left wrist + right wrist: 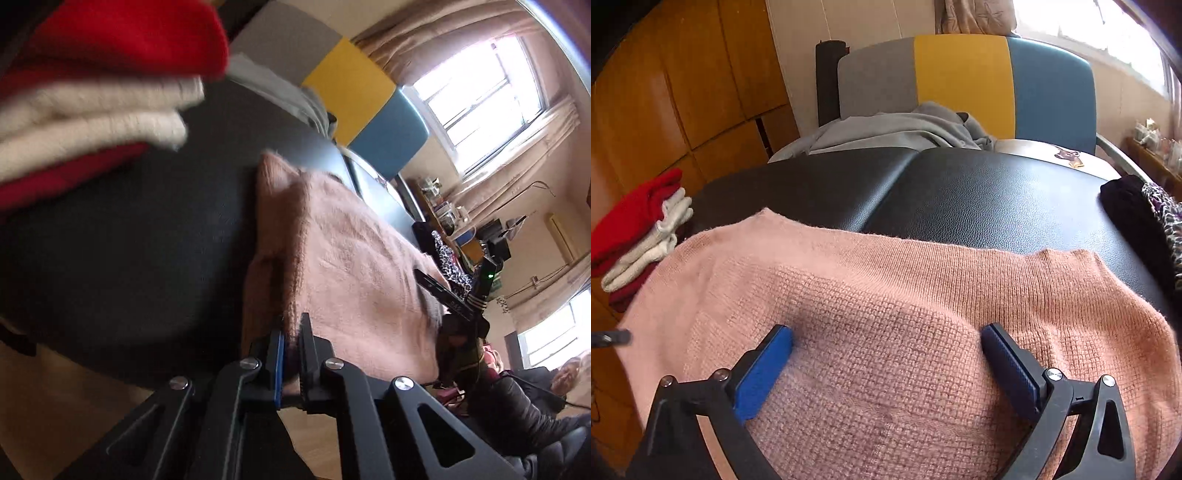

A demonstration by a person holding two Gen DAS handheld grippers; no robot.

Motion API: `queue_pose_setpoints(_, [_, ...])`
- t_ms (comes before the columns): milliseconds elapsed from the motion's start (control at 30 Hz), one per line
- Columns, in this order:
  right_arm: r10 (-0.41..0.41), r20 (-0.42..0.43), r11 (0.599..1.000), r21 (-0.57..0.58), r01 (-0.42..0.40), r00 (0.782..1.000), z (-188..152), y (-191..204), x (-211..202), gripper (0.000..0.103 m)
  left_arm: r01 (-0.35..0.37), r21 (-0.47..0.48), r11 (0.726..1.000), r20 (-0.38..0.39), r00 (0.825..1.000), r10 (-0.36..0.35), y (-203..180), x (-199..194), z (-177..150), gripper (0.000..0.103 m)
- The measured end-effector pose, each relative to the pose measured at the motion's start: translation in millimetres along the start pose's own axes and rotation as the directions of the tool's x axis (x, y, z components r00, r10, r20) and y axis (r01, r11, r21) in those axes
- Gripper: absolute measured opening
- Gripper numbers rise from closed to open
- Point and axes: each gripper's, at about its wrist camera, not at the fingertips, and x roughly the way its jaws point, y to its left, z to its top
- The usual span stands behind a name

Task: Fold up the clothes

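- We hold the left gripper tilted downward, its view rolled well to one side; its two fingers are pressed together on a fold at the edge of the pink knitted sweater, the knit pinched between the blue pad and the black finger.
- We hold the right gripper pitched down over the same sweater; its blue-padded fingers stand spread wide, with the knit lying beneath and between them, and nothing is gripped.
- The sweater lies on the black padded table; ahead of the right fingers its far edge runs across the table, with bare black leather beyond it up to a crumpled grey garment and the grey, yellow and blue chair back.
- To the left of the right fingers, a stack of folded red and cream clothes sits just beside the sweater's left edge; to the right, a black garment and a patterned one lie near the table's right rim, apart from the sweater.
- Past the left fingers, bare black table surface opens between the sweater's folded edge and the stack.
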Motion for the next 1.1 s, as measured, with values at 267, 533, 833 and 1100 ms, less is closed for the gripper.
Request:
queue_pose_setpoints(267, [-0.004,0.006,1.0,-0.001,0.004,1.0,-3,3,0,0.103,-0.043,-0.01,0.999,0.033,0.998,0.044,2,4,6,0.026])
queue_pose_setpoints(533, [0.004,0.011,1.0,0.003,-0.004,1.0,-3,2,0,0.103,-0.083,0.137,0.987,0.068,0.995,0.074,-36,47,79,0.04])
queue_pose_setpoints(833, [0.025,0.021,0.999,0.019,-0.026,0.999,-4,-1,-2,0.103,-0.008,0.129,0.992,-0.154,0.988,0.028,-44,134,145,0.04])
queue_pose_setpoints(1100, [0.037,0.03,0.999,0.027,-0.038,0.999,-4,-4,-3,0.103,-0.305,0.284,0.909,-0.026,0.945,0.326,-66,151,125,0.006])
